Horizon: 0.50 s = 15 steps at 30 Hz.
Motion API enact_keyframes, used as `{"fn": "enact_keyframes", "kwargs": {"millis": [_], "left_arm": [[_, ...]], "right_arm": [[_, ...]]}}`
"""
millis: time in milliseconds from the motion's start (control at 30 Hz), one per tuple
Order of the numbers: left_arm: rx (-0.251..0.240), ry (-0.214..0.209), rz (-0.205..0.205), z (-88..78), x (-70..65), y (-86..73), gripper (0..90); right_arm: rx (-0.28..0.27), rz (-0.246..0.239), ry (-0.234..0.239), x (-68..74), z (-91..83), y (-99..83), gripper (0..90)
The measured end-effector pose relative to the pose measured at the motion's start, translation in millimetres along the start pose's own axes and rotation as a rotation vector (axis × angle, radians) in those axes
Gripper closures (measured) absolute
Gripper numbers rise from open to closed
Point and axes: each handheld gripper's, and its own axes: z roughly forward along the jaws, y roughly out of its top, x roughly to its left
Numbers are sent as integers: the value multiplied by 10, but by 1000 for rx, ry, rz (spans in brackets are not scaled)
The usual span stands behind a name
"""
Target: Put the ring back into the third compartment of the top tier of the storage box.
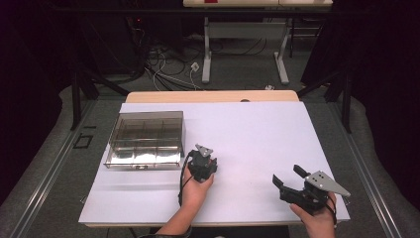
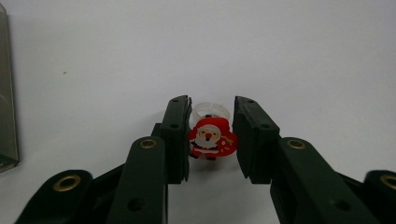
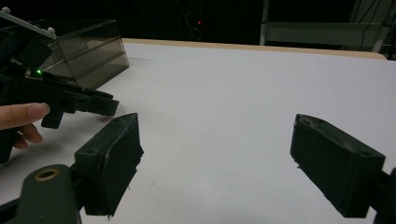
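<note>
The left gripper has its fingers clenched on a little Santa ring, in the middle of the left gripper view, low over the white desk. To do this well, I think the squeeze should stay soft and even, and the lift should go straight up so the ring does not twist out. The Santa is red and white with a clear plastic band behind him. Farther off, the right gripper waits with fingers spread, empty. A clear box sits at the left.
</note>
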Motion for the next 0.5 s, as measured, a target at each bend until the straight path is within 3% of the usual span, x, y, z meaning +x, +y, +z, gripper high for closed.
{"fn": "enact_keyframes", "kwargs": {"millis": [500], "left_arm": [[-39,-26,12,-94,-55,96,668]], "right_arm": [[1,2,-2,0,-1,0,157]]}}
